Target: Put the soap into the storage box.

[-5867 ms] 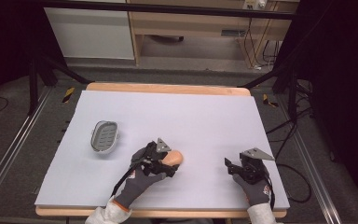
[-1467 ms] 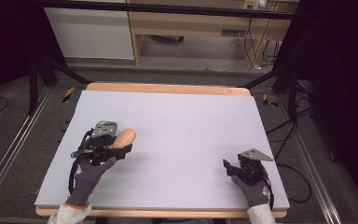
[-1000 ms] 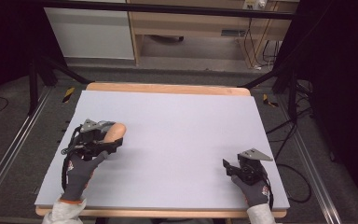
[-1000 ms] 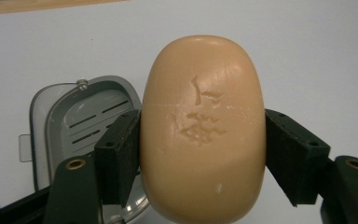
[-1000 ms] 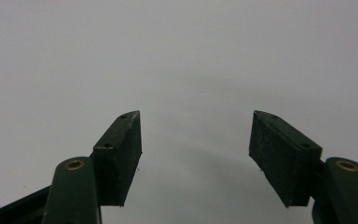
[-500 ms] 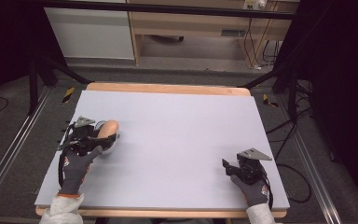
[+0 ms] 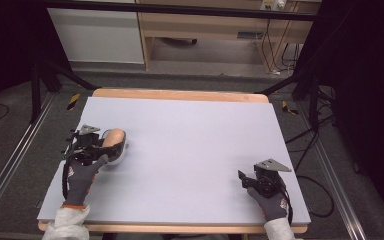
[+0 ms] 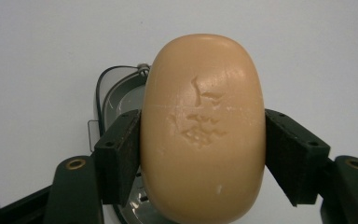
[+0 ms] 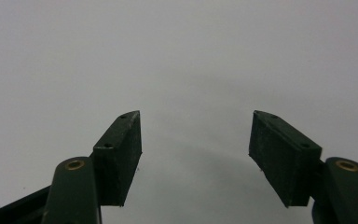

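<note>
Clamping a tan soap bar over its grey dish, left gripper (right gripper spread, empty).

Tan soap bar over grey dish

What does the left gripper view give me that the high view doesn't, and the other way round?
Left gripper view: the stamped mark on the soap bar, both pads pressed against its sides, and the inside of the grey soap dish directly beneath it.

High view: the whole table, the gloved left hand, and the right gripper resting near the table's right front corner, jaws apart, nothing between them.

Both: the left gripper clamped on the soap over the dish.
</note>
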